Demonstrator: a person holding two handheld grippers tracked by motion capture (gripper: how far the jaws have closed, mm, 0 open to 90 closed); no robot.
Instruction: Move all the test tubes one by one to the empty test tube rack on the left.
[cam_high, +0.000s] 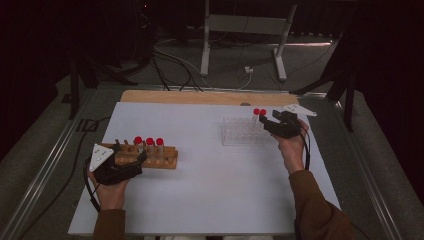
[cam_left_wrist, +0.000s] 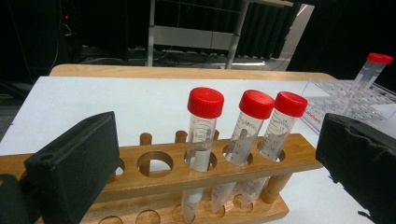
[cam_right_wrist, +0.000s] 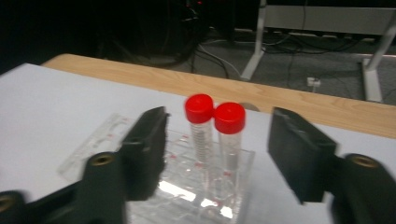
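A wooden rack at the table's left holds three red-capped tubes upright. My left gripper is open at the rack's near-left end, its jaws standing wide on either side of the rack without touching the tubes. At the back right a clear plastic rack carries two red-capped tubes at its right end. My right gripper is open just right of them, and the two tubes stand in the gap just beyond its jaws, untouched.
The white table top has a wooden strip along its far edge. Beyond it lie floor cables and a metal stand's legs. Metal rails run along both sides of the table.
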